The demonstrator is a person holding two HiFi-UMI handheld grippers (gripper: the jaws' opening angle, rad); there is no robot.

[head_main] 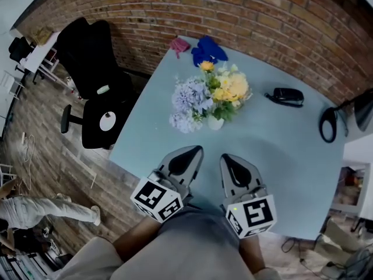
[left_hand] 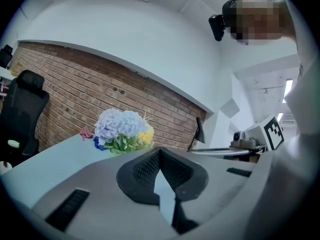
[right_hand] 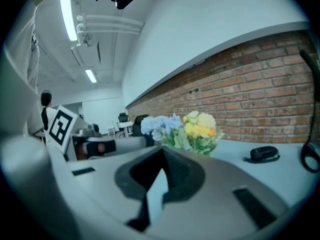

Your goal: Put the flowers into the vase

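A brick wall (head_main: 233, 10) runs along the far side of the room. Against it stands a pale blue counter (head_main: 291, 168), which fills the middle of the head view. To the left of the counter, on the wood floor, a black office chair (head_main: 96, 86) is parked near the counter's left edge.

At the near edge, 2 tools sit side by side, each with a marker cube. The left hand-held gripper (head_main: 195, 150) has its jaws pressed together with nothing between them. The right hand-held gripper (head_main: 227, 158) is the same, jaws together and empty. Both point toward the far side, and a stretch of bare counter separates them from the bouquet.

The flowers (head_main: 210, 95) stand near the middle of the counter, lavender blooms on the left, yellow and cream on the right, green leaves below. Their stems sit in a small white vase (head_main: 215, 123), upright.

Around them, all well apart from the vase:
- a black ring-shaped item (head_main: 327, 124) at the right edge
- a blue cloth (head_main: 208, 50) at the far edge
- a black stapler-like object (head_main: 288, 96) to the right of the bouquet
- a small pink item (head_main: 179, 44) beside the blue cloth
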